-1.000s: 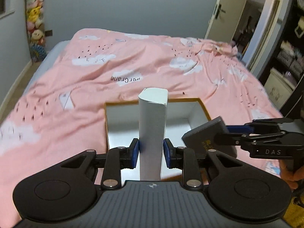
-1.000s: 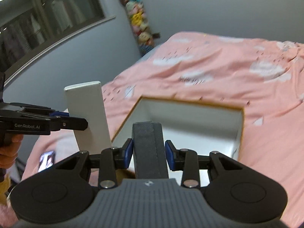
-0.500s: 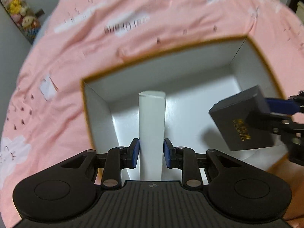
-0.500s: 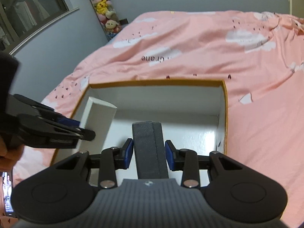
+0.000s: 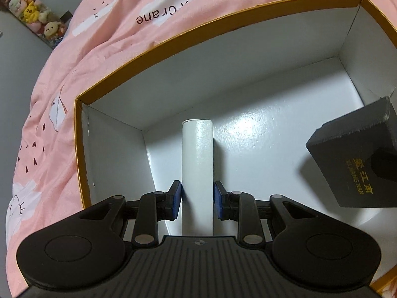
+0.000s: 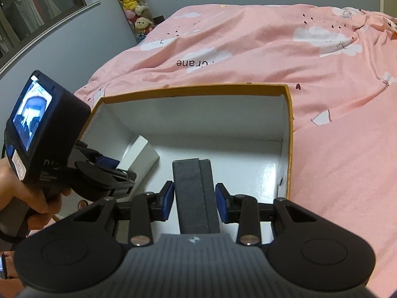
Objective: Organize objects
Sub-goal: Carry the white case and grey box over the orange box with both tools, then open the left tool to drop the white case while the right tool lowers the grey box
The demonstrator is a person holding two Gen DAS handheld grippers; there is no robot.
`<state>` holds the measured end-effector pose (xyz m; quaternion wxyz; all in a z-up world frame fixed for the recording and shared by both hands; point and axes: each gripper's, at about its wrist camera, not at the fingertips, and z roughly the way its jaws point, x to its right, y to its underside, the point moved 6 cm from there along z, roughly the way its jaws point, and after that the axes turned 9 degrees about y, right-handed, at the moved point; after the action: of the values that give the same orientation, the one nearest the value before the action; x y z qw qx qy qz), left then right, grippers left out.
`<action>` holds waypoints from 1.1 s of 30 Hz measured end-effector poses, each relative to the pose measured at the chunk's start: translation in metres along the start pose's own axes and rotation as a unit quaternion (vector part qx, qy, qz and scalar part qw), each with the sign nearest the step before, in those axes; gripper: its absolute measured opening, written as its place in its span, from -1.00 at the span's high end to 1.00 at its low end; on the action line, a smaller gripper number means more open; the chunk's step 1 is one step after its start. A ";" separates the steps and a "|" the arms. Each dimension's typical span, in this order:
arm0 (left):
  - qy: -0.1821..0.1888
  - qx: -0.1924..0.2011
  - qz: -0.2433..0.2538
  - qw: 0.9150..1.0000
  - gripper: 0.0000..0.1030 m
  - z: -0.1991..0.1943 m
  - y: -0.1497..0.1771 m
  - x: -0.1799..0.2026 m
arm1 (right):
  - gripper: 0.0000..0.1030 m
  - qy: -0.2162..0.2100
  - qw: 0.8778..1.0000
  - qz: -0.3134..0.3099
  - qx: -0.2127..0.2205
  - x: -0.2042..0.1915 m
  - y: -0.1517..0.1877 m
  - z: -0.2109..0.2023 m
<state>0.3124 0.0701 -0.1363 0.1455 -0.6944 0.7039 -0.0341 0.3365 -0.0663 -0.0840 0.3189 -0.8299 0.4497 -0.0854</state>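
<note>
both grippers hold boxes inside the open carton (image 5: 173, 40).

You have one open storage box (image 5: 139, 57), one white box (image 5: 197, 164), one dark box (image 6: 194, 193), and two grippers.

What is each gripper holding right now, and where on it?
The left gripper clamps a white box across its narrow sides near the lower end. The right gripper clamps a dark grey box likewise.

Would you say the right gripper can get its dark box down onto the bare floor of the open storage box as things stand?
Probably yes: the right gripper holds the dark box over bare floor of the storage box; the white box sits off to the side.
</note>
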 end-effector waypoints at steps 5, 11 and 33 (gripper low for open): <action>0.052 -0.006 -0.029 0.998 0.28 -0.006 -0.002 -0.002 | 0.26 -0.005 1.000 0.001 -0.006 0.002 0.001 0.002; 0.141 -0.014 -0.050 0.989 0.26 -0.015 0.000 0.006 | 0.26 -0.006 1.000 0.008 -0.019 0.001 0.002 0.010; 0.086 0.078 0.318 0.941 0.38 0.013 -0.027 0.067 | 0.27 0.037 0.999 0.011 -0.018 0.018 -0.014 0.011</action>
<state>0.3422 0.0047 -0.1530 0.1418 -0.4153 0.8929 -0.1003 0.3612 -0.0709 -0.0866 0.2885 -0.8268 0.4715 -0.1044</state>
